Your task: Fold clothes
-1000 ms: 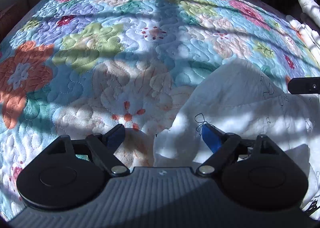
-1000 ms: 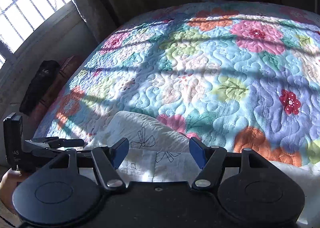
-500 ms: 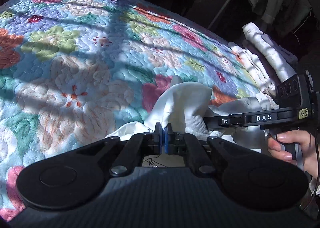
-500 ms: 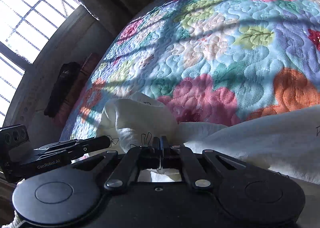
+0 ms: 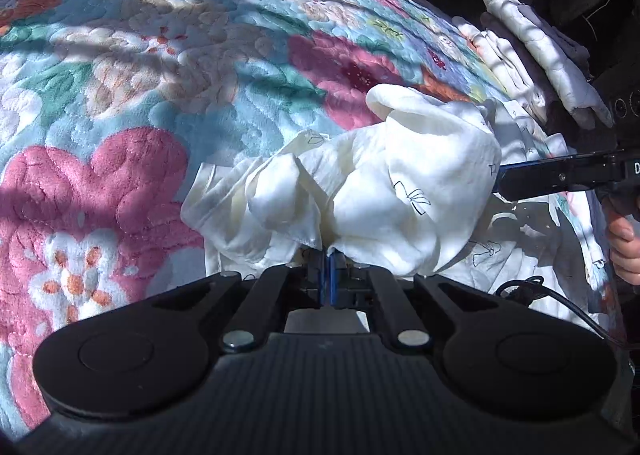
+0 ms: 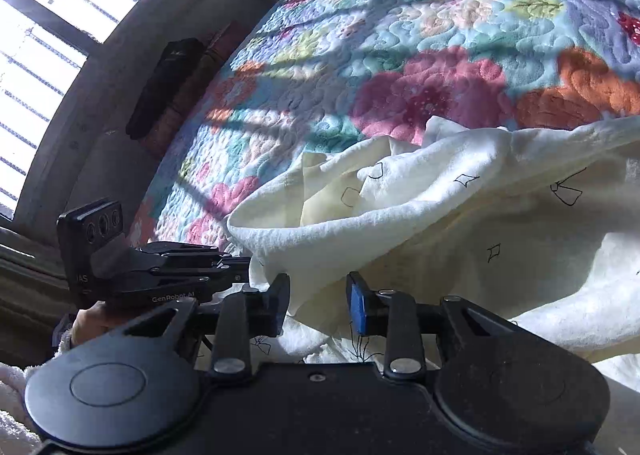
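Since a second ago your left gripper [image 5: 327, 275] has clamped the white bow-print garment [image 5: 400, 191], bunched on the floral quilt [image 5: 120, 103]; right gripper [image 6: 318, 301] jaws are opening, cloth between. Soft, limp, light: take hems.

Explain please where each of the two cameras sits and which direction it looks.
Left wrist: sits on the left gripper, looks down along its shut jaws, which pinch the white garment; the right gripper and a hand show at the right.
Right wrist: sits on the right gripper, whose jaws are opening, looks over the garment toward a window; the left gripper shows at the left.
Both share the garment and the floral quilt.
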The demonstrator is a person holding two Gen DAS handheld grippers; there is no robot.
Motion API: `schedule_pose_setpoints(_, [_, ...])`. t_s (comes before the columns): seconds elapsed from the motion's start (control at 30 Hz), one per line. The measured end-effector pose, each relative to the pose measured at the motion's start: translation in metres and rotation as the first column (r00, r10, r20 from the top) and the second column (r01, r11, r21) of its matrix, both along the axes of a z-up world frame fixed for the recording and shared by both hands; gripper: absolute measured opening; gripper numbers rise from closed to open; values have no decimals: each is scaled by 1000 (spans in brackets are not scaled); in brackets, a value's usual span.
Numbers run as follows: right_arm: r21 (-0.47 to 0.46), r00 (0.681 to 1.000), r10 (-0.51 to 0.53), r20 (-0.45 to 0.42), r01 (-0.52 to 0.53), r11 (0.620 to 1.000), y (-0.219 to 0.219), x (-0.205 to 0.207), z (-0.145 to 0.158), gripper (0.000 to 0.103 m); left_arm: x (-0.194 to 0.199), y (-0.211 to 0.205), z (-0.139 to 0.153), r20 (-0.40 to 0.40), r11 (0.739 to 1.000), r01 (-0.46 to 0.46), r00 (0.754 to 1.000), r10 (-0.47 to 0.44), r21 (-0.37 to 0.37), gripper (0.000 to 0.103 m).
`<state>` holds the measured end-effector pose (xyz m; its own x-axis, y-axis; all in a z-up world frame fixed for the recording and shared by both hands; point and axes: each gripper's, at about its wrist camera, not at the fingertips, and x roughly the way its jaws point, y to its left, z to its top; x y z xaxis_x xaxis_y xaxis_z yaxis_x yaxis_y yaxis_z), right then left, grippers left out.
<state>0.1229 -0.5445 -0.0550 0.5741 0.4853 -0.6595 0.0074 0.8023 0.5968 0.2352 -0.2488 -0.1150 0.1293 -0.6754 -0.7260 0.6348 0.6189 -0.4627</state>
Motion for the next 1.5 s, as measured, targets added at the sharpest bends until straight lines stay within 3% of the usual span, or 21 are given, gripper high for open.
schedule_pose_setpoints(0.07, [-28, 998, -30, 58, 32, 999, 8, 1, 17, 46, 0, 0, -1, -5, 1000, -10, 1000, 10, -1, 3])
schedule_pose_setpoints(0.13, [-90, 994, -16, 110, 26, 996, 23, 6, 30, 68, -1, 0, -1, -1, 1000, -14, 1000, 14, -1, 3])
schedule_pose_setpoints(0.17, [-127, 993, 11, 114, 3, 992, 31, 9, 31, 72, -2, 0, 0, 3, 1000, -14, 1000, 14, 1, 3])
schedule_pose_setpoints(0.3, [-381, 989, 133, 68, -97, 919, 65, 26, 17, 73, -4, -3, 4, 20, 1000, -10, 1000, 10, 15, 3])
schedule_pose_setpoints(0.33, [-430, 988, 151, 27, -125, 894, 70, 33, 8, 68, -4, -4, 5, 23, 1000, -10, 1000, 10, 19, 3])
schedule_pose_setpoints(0.37, [-455, 987, 160, 3, -141, 879, 71, 38, 3, 55, -3, -4, 6, 28, 1000, -10, 1000, 9, 22, 3])
schedule_pose_setpoints(0.4, [-474, 986, 167, -14, -153, 867, 70, 42, -1, 3, -3, -4, 9, 42, 1000, -12, 999, 11, 24, 4])
schedule_pose_setpoints(0.47, [-479, 985, 169, 32, -134, 867, 64, 50, 3, 2, 2, -3, 16, 71, 999, -36, 997, 35, 21, 5])
schedule_pose_setpoints(0.63, [-454, 963, 60, 262, 68, 888, 33, 88, 59, 2, 27, 3, 40, 79, 989, -124, 988, 131, -85, 27])
schedule_pose_setpoints(0.73, [-441, 937, 50, 346, 115, 890, 27, 112, 91, 2, 34, -9, 63, 196, 985, -112, 971, 136, -131, 54])
schedule_pose_setpoints(0.8, [-455, 926, 61, 372, 125, 881, 26, 126, 104, 2, 43, -23, 72, 271, 984, -96, 953, 134, -150, 80])
schedule_pose_setpoints(0.93, [-445, 912, 39, 408, 161, 881, 16, 153, 109, 2, 87, -66, 64, 311, 995, -92, 945, 98, -36, 83])
schedule_pose_setpoints(0.97, [-440, 910, 29, 413, 172, 881, 12, 159, 107, 4, 101, -74, 56, 279, 995, -101, 956, 96, 6, 74])
schedule_pose_setpoints(1.0, [-447, 917, 20, 398, 175, 877, 8, 166, 102, 9, 115, -82, 49, 246, 993, -110, 965, 95, 48, 54])
schedule_pose_setpoints(1.1, [-463, 936, -82, 341, 243, 852, -11, 172, 84, 52, 145, -91, 23, 139, 975, -153, 981, 131, 158, 51])
schedule_pose_setpoints(1.13, [-442, 930, -136, 341, 287, 850, -20, 166, 80, 59, 150, -89, 18, 131, 973, -164, 981, 144, 160, 51])
schedule_pose_setpoints(1.23, [-324, 908, -284, 309, 381, 866, -60, 145, 60, 61, 148, -74, 20, 114, 978, -180, 979, 168, 102, 57])
schedule_pose_setpoints(1.33, [-309, 912, -357, 202, 405, 860, -89, 136, 34, 61, 144, -59, 25, 114, 976, -209, 973, 202, 62, 67])
schedule_pose_setpoints(1.5, [-237, 916, -397, 60, 400, 885, -109, 137, -1, 61, 144, -46, 21, 91, 976, -205, 976, 199, 71, 68])
